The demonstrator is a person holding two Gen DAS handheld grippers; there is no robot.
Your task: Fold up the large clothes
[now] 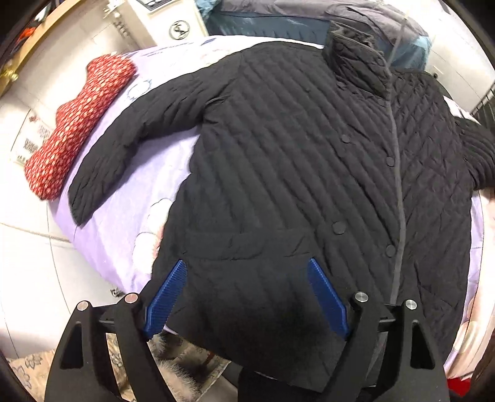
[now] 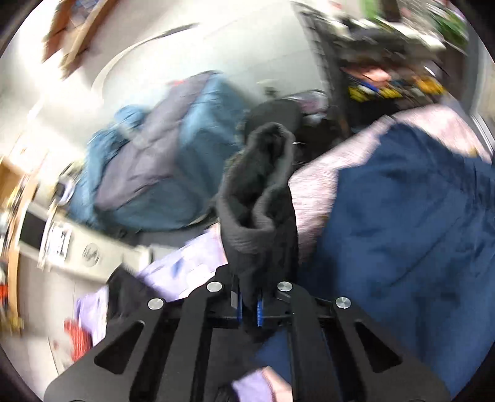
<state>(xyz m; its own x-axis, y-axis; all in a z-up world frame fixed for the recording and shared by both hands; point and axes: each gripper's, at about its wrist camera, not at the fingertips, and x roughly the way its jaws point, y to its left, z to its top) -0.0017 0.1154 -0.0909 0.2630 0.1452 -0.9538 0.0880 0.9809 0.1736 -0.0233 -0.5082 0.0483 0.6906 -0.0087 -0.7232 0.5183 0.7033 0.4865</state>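
A large black quilted jacket point(image 1: 294, 154) lies spread face up on a lilac bed sheet point(image 1: 123, 228), collar at the far end, left sleeve stretched out to the left. My left gripper point(image 1: 247, 266) is open, its blue pads point(image 1: 168, 297) hovering over the jacket's lower hem near the pocket, holding nothing. In the blurred right wrist view, my right gripper point(image 2: 249, 304) is shut on a dark ribbed sleeve cuff point(image 2: 260, 198) of the jacket, lifted so the cuff stands up in front of the camera.
A red spotted pillow point(image 1: 80, 123) lies left of the jacket's sleeve. Blue and grey bedding point(image 1: 278, 21) is piled beyond the collar. A dark blue blanket point(image 2: 402, 222) lies at the right. A white appliance point(image 1: 161, 18) stands at the back left.
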